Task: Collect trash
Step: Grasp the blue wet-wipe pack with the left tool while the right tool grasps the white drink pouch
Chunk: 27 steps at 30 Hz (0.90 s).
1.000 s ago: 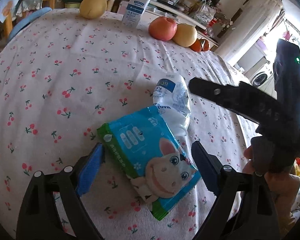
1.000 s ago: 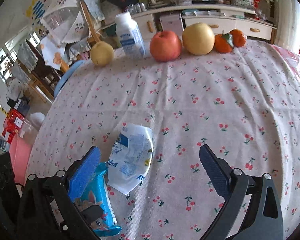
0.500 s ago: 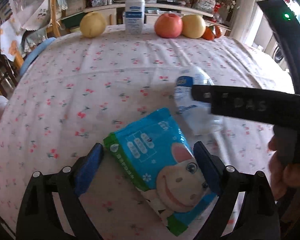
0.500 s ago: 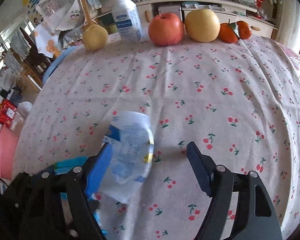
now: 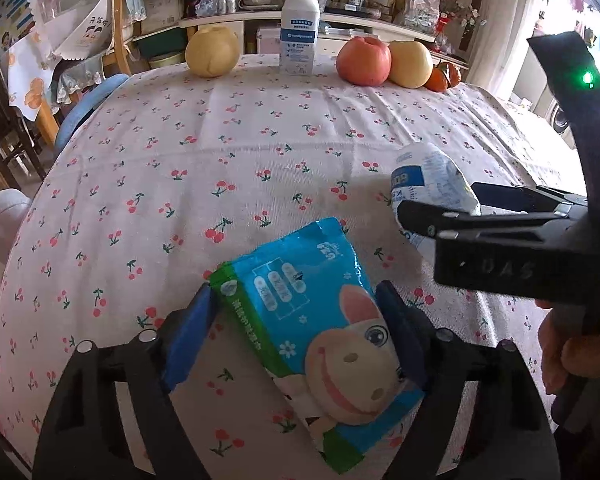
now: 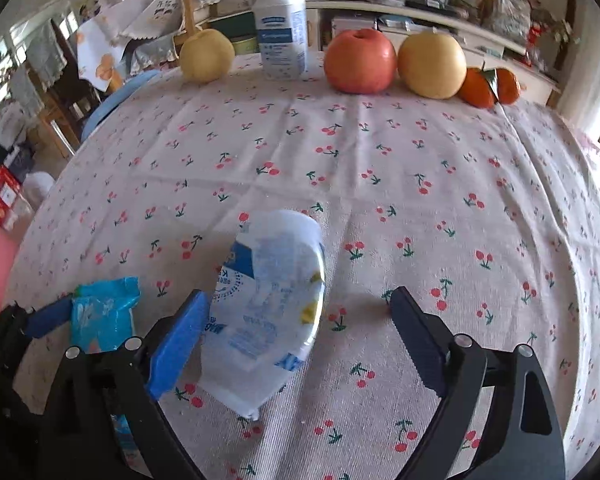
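Observation:
A blue wipes packet (image 5: 292,280) with a cartoon cow lies on the cherry-print tablecloth (image 5: 220,152), between the fingers of my left gripper (image 5: 295,290). Its jaws are closing and both blue pads touch the packet's edges. In the right wrist view the packet (image 6: 104,312) looks bunched against a left pad (image 6: 48,316). A crumpled white plastic pouch (image 6: 272,292) with blue print lies between the fingers of my right gripper (image 6: 298,294). Those jaws are opening; the pouch sits beside the left pad and well clear of the right one. In the left wrist view the right gripper (image 5: 440,200) straddles the pouch (image 5: 432,176).
Along the table's far edge stand a pear (image 5: 212,52), a white bottle (image 5: 300,36), an apple (image 5: 363,60), another pear (image 5: 410,63) and tangerines (image 5: 444,76). A blue chair (image 5: 88,108) is at the left edge. A person's hand (image 5: 560,352) holds the right gripper.
The left gripper's jaws have closed in onto the blue packet and the view has rolled level. The right gripper has moved forward over the white pouch, narrowing and then widening.

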Each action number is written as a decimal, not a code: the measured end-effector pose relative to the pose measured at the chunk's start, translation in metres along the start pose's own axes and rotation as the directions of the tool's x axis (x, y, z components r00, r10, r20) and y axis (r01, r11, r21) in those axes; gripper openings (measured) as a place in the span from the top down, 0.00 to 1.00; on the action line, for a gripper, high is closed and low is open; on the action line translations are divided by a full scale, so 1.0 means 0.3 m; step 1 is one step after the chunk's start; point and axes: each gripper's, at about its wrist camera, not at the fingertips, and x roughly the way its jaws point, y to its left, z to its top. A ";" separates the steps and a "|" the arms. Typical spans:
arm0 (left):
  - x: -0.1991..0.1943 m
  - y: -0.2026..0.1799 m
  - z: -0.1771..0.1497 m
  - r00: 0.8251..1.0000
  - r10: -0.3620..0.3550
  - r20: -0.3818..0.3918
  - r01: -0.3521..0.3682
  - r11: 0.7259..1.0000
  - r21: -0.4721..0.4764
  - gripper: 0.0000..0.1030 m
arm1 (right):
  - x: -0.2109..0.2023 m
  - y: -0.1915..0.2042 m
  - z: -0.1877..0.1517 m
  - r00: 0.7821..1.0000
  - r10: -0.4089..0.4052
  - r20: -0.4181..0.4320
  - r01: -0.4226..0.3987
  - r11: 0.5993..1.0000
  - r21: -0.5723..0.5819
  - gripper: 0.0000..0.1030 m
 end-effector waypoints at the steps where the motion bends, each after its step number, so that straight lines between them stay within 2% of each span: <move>1: -0.003 0.004 0.000 1.000 -0.004 0.003 0.004 1.000 0.002 0.28 | 0.002 0.005 0.001 1.000 -0.004 0.004 0.004 1.000 -0.008 0.12; 2: -0.005 0.009 0.001 1.000 -0.007 0.005 0.007 1.000 0.003 0.33 | 0.003 0.011 0.001 1.000 -0.012 0.012 0.012 1.000 -0.023 0.16; 3: -0.007 0.015 0.001 1.000 -0.011 0.007 0.011 1.000 0.001 0.35 | 0.004 0.018 0.002 1.000 -0.015 0.017 0.016 0.999 -0.038 0.27; 4: -0.007 0.018 0.002 1.000 -0.016 0.006 0.016 1.000 -0.002 0.36 | 0.005 0.026 0.002 0.999 -0.025 0.020 0.026 0.998 -0.054 0.30; 6: -0.009 0.027 0.002 0.999 -0.031 0.008 0.031 0.999 -0.008 0.37 | 0.001 0.049 -0.004 0.998 -0.048 0.036 0.051 0.995 -0.091 0.44; 8: -0.011 0.035 0.002 0.999 -0.041 0.010 0.041 0.999 -0.010 0.40 | -0.001 0.056 -0.003 0.999 -0.034 0.037 0.037 0.994 -0.100 0.52; 10: -0.013 0.045 0.002 0.999 -0.053 0.010 0.053 0.998 -0.016 0.43 | -0.004 0.067 -0.006 0.999 -0.033 0.043 0.038 0.993 -0.114 0.54; 12: -0.015 0.062 0.003 0.998 -0.067 0.010 0.068 0.997 -0.028 0.46 | -0.005 0.078 -0.007 0.998 -0.031 0.048 0.037 0.991 -0.127 0.62; 14: -0.018 0.075 0.002 0.997 -0.082 0.012 0.082 0.996 -0.041 0.48 | -0.004 0.079 -0.007 0.999 -0.014 0.048 0.020 0.992 -0.126 0.65; 21: -0.025 0.114 -0.005 0.994 -0.105 0.014 0.106 0.991 -0.078 0.50 | -0.011 0.071 -0.015 0.998 0.018 0.057 -0.011 0.994 -0.112 0.69; 27: -0.052 0.166 -0.004 0.992 -0.118 0.038 0.122 0.986 -0.117 0.52 | -0.042 0.076 -0.021 0.993 0.078 0.085 -0.069 0.993 -0.098 0.74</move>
